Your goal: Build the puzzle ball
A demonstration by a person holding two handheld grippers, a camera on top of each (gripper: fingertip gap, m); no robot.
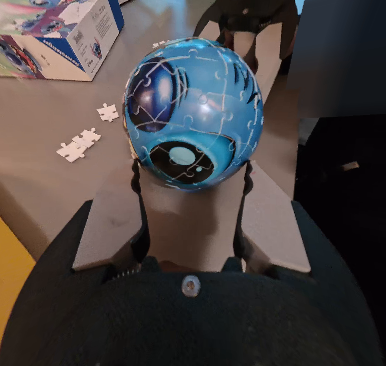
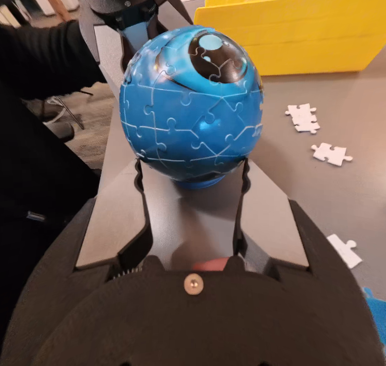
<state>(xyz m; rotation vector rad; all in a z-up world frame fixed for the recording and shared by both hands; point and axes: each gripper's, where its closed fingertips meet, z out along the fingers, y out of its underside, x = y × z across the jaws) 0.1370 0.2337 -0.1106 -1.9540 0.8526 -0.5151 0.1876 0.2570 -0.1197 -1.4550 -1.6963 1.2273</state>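
The blue puzzle ball point(image 1: 194, 113) stands near the table's edge, with a dark eye and a black nose printed on it. In the right wrist view the ball point(image 2: 188, 115) rests on a small blue base point(image 2: 196, 183). My left gripper point(image 1: 192, 165) is spread wide, its fingertips point(image 1: 135, 167) against the ball's lower sides. My right gripper point(image 2: 191, 163) is spread the same way from the opposite side, fingertips point(image 2: 246, 165) touching the ball. Each gripper shows behind the ball in the other's view: the right point(image 1: 250, 17) and the left point(image 2: 125, 2).
Several white, face-down puzzle pieces point(image 1: 86, 135) lie on the grey table point(image 1: 41, 105), also in the right wrist view point(image 2: 331, 154). The puzzle box point(image 1: 62, 42) stands far left. A yellow bin point(image 2: 292, 32) stands behind. A person's dark sleeve point(image 2: 41, 59) is at the table edge.
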